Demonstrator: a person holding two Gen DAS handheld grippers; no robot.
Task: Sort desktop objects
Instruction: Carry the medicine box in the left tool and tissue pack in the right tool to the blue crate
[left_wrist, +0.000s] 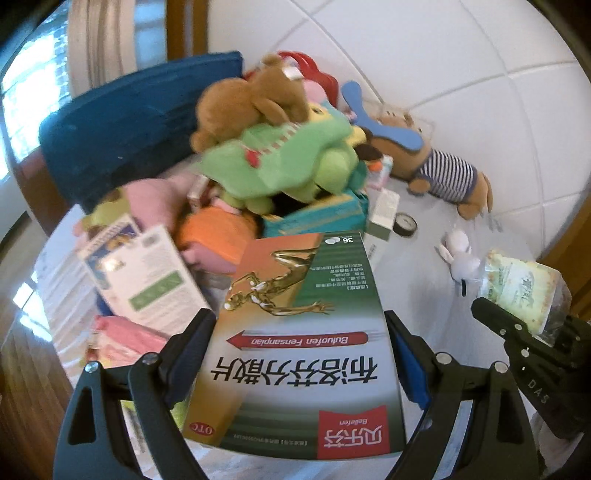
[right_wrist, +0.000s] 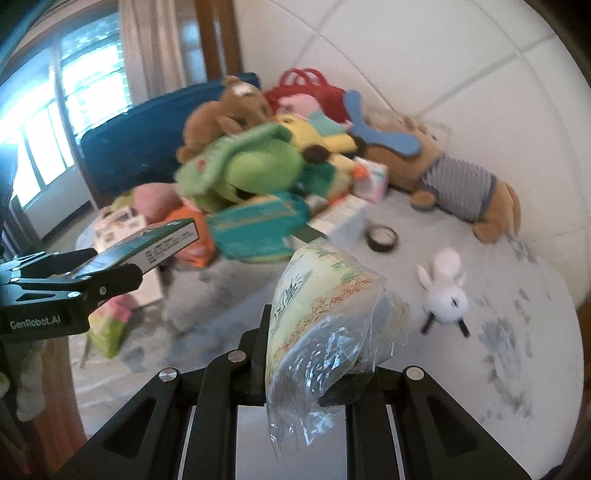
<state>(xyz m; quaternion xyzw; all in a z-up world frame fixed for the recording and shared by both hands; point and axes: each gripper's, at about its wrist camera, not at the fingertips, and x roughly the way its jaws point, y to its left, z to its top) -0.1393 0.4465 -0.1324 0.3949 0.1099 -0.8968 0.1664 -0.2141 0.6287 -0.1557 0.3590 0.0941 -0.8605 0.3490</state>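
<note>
- The table (right_wrist: 461, 236), under a pale cloth, carries a heap of toys and boxes at its far side; a blue chair (left_wrist: 133, 122) stands behind it.
- A brown bear in a striped shirt (left_wrist: 443, 170) lies on its side near the wall, apart from the heap.
- A brown plush bear (left_wrist: 247, 103) tops the heap, resting on a green plush toy (left_wrist: 291, 162).
- The medicine box (left_wrist: 299, 339), green and orange with a gold running figure, is held above the table; the left gripper (left_wrist: 299, 325) is clamped on its two long sides.
- The plastic-wrapped packet (right_wrist: 325, 321), with a pale green printed label, is pinched by the right gripper (right_wrist: 314, 350), raised off the cloth.
- A small white rabbit toy (right_wrist: 445, 288) sits alone on the cloth, just right of the packet.
- A black tape roll (right_wrist: 382, 238) lies flat beside the heap.
</note>
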